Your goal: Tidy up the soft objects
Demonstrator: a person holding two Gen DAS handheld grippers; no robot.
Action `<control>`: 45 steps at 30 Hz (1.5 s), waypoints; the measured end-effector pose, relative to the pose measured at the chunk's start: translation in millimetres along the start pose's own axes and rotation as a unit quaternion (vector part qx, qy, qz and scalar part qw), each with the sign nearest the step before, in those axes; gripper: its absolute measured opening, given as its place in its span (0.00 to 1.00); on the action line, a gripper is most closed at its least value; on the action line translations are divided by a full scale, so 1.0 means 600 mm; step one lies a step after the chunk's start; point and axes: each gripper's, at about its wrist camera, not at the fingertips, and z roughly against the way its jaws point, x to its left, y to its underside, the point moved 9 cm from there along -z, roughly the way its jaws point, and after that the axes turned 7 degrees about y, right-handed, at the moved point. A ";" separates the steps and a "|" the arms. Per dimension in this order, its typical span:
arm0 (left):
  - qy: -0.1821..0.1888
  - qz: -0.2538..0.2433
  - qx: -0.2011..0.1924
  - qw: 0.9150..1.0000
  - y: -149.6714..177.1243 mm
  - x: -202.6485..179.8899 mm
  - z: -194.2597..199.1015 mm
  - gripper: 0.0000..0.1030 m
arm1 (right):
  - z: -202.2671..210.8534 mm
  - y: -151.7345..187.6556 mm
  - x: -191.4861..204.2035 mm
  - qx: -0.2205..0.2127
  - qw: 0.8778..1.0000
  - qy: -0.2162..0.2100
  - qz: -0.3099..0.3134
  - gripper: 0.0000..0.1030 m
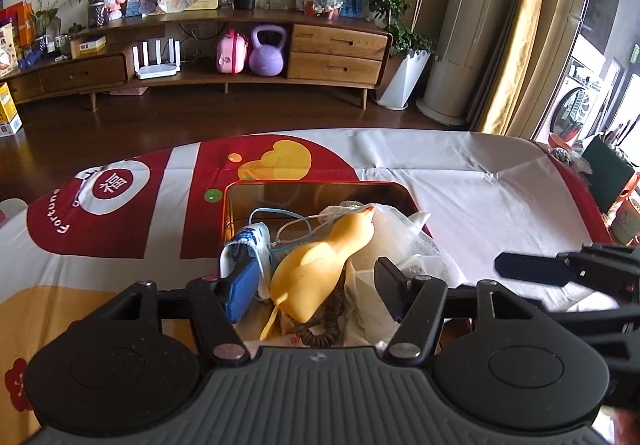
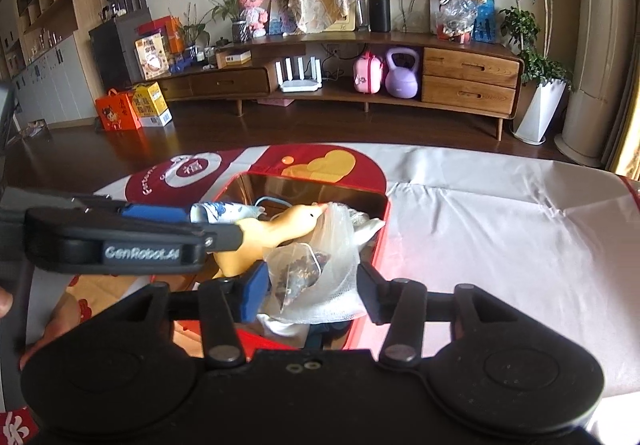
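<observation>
- The left gripper (image 1: 310,287) is held with its jaws spread; the yellow rubber duck (image 1: 320,269) lies between them, not pinched.
- The right gripper (image 2: 312,291) is likewise spread around a gauze bag (image 2: 316,277), unpressed.
- Both items are seen resting in the red tin (image 2: 380,229) on the tablecloth (image 1: 500,205), near a blue-patterned cloth (image 1: 244,245).
- The duck is judged light, squashy and smooth; its thick body is best gripped.
- The bag is judged limp, best gathered at its bunched top.
</observation>
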 end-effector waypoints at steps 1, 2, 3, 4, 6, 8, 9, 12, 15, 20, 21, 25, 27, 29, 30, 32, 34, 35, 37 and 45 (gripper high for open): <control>0.000 -0.004 -0.001 1.000 0.002 -0.002 0.007 0.61 | 0.006 -0.001 -0.002 -0.002 1.000 0.000 -0.002 0.54; 0.000 -0.007 -0.002 1.000 0.004 -0.005 0.013 0.61 | 0.012 -0.001 -0.003 -0.004 1.000 0.000 -0.003 0.54; -0.001 -0.009 -0.003 1.000 0.006 -0.008 0.019 0.61 | 0.018 -0.001 -0.003 -0.005 1.000 0.000 -0.004 0.54; 0.000 -0.010 -0.005 1.000 0.008 -0.010 0.026 0.61 | 0.024 -0.002 -0.003 -0.007 1.000 0.000 -0.006 0.54; 0.003 -0.011 -0.008 1.000 0.013 -0.015 0.041 0.61 | 0.038 -0.002 -0.005 -0.013 1.000 -0.003 -0.011 0.56; 0.006 -0.014 -0.011 1.000 0.016 -0.020 0.056 0.61 | 0.052 -0.002 -0.004 -0.019 1.000 -0.004 -0.011 0.59; 0.007 -0.016 -0.012 1.000 0.018 -0.023 0.064 0.61 | 0.059 -0.001 -0.004 -0.021 1.000 -0.005 -0.010 0.59; 0.006 -0.024 -0.018 1.000 0.024 -0.031 0.086 0.61 | 0.079 0.000 0.000 -0.027 1.000 -0.008 -0.009 0.61; 0.007 -0.030 -0.025 0.999 0.030 -0.039 0.108 0.62 | 0.099 0.003 0.002 -0.034 0.999 -0.012 -0.011 0.63; 0.009 -0.035 -0.039 0.999 0.044 -0.052 0.142 0.73 | 0.133 0.011 0.005 -0.045 0.999 -0.019 -0.013 0.70; 0.007 -0.037 -0.040 0.998 0.047 -0.054 0.148 0.73 | 0.138 0.013 0.005 -0.047 0.999 -0.020 -0.013 0.71; 0.006 -0.034 -0.048 0.998 0.061 -0.060 0.174 0.76 | 0.163 0.019 0.012 -0.060 0.998 -0.023 -0.008 0.78; 0.008 -0.030 -0.052 0.998 0.069 -0.063 0.187 0.80 | 0.175 0.022 0.016 -0.066 0.997 -0.026 -0.007 0.82; 0.007 -0.028 -0.055 0.998 0.077 -0.066 0.198 0.80 | 0.185 0.026 0.021 -0.073 0.997 -0.026 -0.005 0.86; 0.007 -0.027 -0.056 0.998 0.080 -0.067 0.203 0.80 | 0.190 0.028 0.023 -0.076 0.997 -0.026 -0.004 0.87; 0.008 -0.025 -0.058 0.998 0.087 -0.069 0.214 0.81 | 0.197 0.033 0.023 -0.081 0.996 -0.024 -0.004 0.91; 0.008 -0.022 -0.060 0.998 0.094 -0.071 0.223 0.83 | 0.203 0.039 0.022 -0.085 0.996 -0.024 -0.008 0.95; 0.008 -0.020 -0.061 0.998 0.098 -0.071 0.228 0.84 | 0.204 0.041 0.021 -0.086 0.996 -0.023 -0.009 0.96; 0.009 -0.016 -0.064 0.998 0.104 -0.072 0.237 0.87 | 0.206 0.048 0.019 -0.088 0.996 -0.021 -0.013 0.98; 0.013 -0.020 -0.093 0.995 0.113 -0.081 0.270 0.99 | 0.210 0.066 0.015 -0.093 0.995 -0.025 -0.039 1.00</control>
